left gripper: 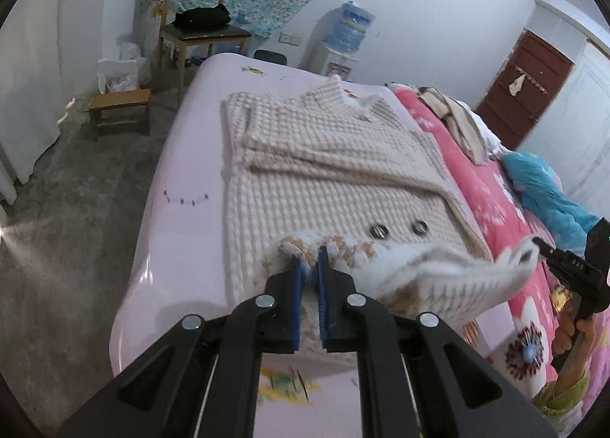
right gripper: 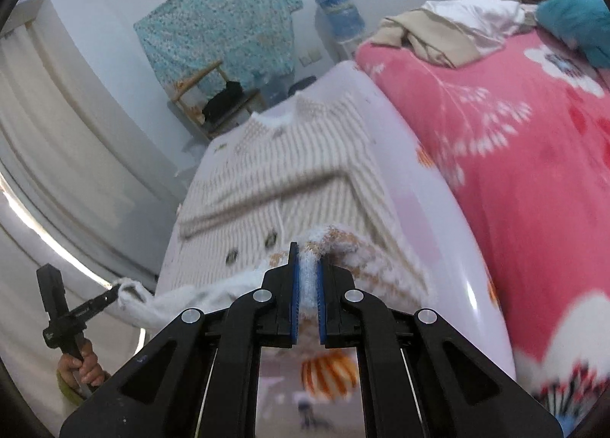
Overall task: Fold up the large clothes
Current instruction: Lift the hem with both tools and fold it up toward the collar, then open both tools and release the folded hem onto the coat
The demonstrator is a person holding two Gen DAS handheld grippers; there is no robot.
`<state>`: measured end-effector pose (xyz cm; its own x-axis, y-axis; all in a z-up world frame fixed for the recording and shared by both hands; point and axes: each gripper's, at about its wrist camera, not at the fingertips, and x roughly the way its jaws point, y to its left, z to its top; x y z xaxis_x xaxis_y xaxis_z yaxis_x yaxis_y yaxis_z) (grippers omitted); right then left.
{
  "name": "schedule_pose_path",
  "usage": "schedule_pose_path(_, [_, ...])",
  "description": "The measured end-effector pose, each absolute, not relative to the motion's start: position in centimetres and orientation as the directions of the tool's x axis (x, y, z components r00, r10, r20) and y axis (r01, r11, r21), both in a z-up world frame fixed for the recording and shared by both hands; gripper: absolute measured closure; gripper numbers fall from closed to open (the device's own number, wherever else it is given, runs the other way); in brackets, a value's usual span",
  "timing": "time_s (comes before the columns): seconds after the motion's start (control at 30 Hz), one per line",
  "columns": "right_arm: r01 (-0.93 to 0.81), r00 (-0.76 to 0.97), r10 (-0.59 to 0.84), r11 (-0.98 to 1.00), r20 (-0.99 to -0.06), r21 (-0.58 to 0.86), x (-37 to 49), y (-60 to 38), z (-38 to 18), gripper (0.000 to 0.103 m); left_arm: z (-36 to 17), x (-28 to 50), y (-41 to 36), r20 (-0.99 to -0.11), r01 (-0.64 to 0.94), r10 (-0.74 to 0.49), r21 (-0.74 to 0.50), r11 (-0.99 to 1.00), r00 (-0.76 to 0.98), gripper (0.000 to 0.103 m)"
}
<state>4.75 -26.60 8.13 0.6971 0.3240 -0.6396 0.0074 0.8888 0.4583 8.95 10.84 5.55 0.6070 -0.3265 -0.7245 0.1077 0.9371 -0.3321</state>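
Left hand-held gripper (left gripper: 309, 260) clenched on coat (left gripper: 328, 171) hem, near left corner. Right hand-held gripper (right gripper: 305, 258) clenched on hem at other corner. Coat lies buttoned-side up on bed (left gripper: 179, 186), sleeves already folded across chest; hem raised off sheet between both grippers. Judgement: side folds done, bottom-to-collar fold under way; final halving and smoothing left. Room: stool (left gripper: 120, 106) and chair (left gripper: 198, 24) left, water dispenser (left gripper: 349, 37) at back wall, pink quilt (right gripper: 514, 155) right, door (left gripper: 522, 90) far right.

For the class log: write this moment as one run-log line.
step: fold hem up | left gripper: shut on coat hem | right gripper: shut on hem
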Motion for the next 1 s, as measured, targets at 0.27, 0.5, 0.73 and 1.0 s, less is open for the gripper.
schedule_pose_path(0.27, [0.050, 0.650, 0.328, 0.882, -0.686, 0.469, 13.7, -26.5, 4.0, 0.096, 1.8, 15.8, 11.5, -0.802, 0.051, -0.278, -0.298, 0.953, 0.529, 0.096])
schedule_pose_path(0.5, [0.073, 0.578, 0.347, 0.880, -0.738, 0.470, 16.1, -26.5, 0.2, 0.060, -0.2, 17.8, 11.5, -0.830, 0.023, -0.294, -0.322, 0.947, 0.474, 0.088])
schedule_pose_path(0.73, [0.037, 0.674, 0.222, 0.942, -0.704, 0.332, 12.6, -26.2, 4.4, 0.033, 2.2, 16.6, 12.2, -0.783, 0.027, -0.250, -0.286, 0.958, 0.570, 0.052])
schedule_pose_path(1.0, [-0.120, 0.677, 0.286, 0.952, -0.679, 0.281, 7.8, -21.9, 6.1, 0.036, 5.3, 13.3, 9.5, -0.703, 0.192, -0.346, -0.291, 0.937, 0.621, 0.051])
